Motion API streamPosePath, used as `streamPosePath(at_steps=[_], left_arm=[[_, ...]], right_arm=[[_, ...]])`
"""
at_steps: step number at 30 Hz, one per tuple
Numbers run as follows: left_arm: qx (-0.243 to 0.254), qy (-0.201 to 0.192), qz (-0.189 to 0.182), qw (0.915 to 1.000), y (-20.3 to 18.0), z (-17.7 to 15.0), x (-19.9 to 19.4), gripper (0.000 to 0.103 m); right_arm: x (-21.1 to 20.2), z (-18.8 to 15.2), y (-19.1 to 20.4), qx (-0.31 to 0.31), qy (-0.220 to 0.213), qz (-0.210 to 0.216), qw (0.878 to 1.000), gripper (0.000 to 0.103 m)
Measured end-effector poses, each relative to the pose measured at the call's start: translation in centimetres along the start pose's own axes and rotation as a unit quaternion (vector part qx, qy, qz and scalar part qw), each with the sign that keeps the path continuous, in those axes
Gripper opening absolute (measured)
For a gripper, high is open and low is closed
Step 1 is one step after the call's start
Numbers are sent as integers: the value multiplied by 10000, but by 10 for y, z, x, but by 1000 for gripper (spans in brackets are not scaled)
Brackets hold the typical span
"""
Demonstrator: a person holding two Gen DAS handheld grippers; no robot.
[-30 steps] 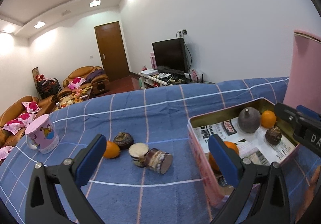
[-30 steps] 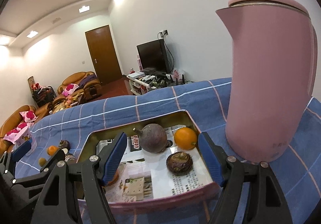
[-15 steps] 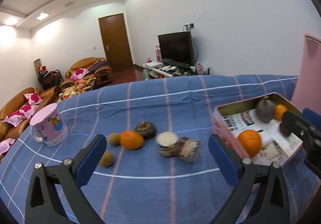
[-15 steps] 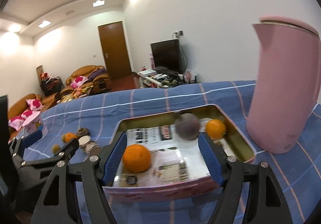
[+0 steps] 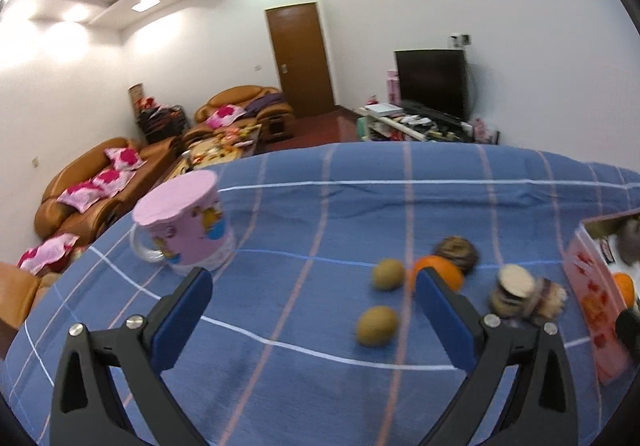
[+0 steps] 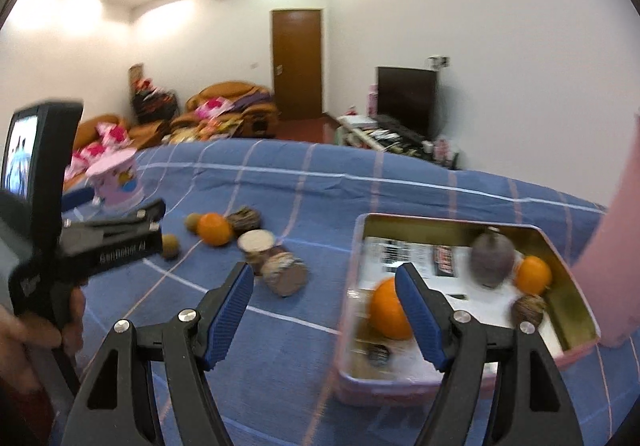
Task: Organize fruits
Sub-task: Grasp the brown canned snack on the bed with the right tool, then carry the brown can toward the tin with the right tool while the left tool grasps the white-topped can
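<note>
My left gripper [image 5: 314, 286] hangs open over the blue checked cloth, nothing between its fingers. Just beyond it lie two kiwis [image 5: 388, 274], an orange [image 5: 438, 272] partly behind the right finger, a dark round fruit [image 5: 456, 252] and two cut stubs [image 5: 514, 286]. My right gripper [image 6: 322, 278] is open too and empty, low between those stubs [image 6: 286, 274] and the pink tin [image 6: 568, 274]. The tin holds a large orange [image 6: 386, 310], a purple fruit [image 6: 492, 260], a small orange [image 6: 532, 275] and a dark fruit [image 6: 528, 308].
A pink mug [image 5: 182, 230] stands at the cloth's left side. A pink kettle [image 6: 624, 246] rises beside the tin at the far right. A hand [image 6: 24, 330] grips the left tool at the right wrist view's left edge. Sofas and a television lie beyond the table.
Both grippers have swung left across the table. The tin slid to the right in both views, the kettle nearly out of frame; the mug and two kiwis came into the left view.
</note>
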State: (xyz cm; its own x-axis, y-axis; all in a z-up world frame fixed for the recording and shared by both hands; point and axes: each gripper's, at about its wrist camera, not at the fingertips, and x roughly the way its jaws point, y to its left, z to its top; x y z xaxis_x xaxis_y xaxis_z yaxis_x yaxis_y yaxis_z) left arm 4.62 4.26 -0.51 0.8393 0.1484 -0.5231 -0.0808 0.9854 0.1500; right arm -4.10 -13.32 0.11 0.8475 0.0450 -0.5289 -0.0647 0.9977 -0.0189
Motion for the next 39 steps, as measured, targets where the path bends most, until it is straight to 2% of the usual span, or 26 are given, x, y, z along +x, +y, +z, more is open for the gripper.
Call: streamPosePath(at_steps=[2, 4, 9, 14, 16, 20, 22, 27, 31, 33, 36, 39], left_arm=[[-99, 35, 44, 9999, 8, 1, 3, 103], [-157, 67, 90, 9998, 14, 2, 5, 103], [-285, 164, 64, 9994, 21, 4, 9, 103], [-288, 146, 11, 9995, 21, 6, 8, 103], [-284, 122, -13, 9995, 21, 7, 6, 103], [-314, 79, -78, 9994, 21, 7, 3, 103], [-332, 65, -128, 9993, 22, 7, 3, 103], [-261, -88, -547, 9981, 14, 8, -4, 102], [3, -162, -1411, 9899, -7, 7, -15, 97], [217, -47, -1847, 9825, -25, 7, -16, 92], [469, 280, -2159, 9749, -53, 10, -10, 82], [900, 564, -2078, 9724, -86, 10, 2, 75]], right_arm=[[13, 4, 12, -237, 188, 69, 9995, 74], [29, 9, 23, -504, 427, 80, 9978, 65], [63, 16, 37, -907, 944, 109, 9913, 57], [91, 14, 38, -1106, 1432, -15, 9835, 54], [97, 12, 43, -1386, 1487, -128, 9790, 46], [97, 13, 40, -1290, 1561, -109, 9792, 45], [90, 12, 36, -1165, 1471, -104, 9822, 45], [37, 15, 8, -201, 557, 134, 9982, 45], [4, 13, -17, 362, 57, 22, 9993, 45], [-6, 10, -26, 481, -111, -125, 9987, 45], [-10, 9, -38, 603, -168, -275, 9977, 45], [-10, 10, -48, 838, -152, -219, 9961, 45]])
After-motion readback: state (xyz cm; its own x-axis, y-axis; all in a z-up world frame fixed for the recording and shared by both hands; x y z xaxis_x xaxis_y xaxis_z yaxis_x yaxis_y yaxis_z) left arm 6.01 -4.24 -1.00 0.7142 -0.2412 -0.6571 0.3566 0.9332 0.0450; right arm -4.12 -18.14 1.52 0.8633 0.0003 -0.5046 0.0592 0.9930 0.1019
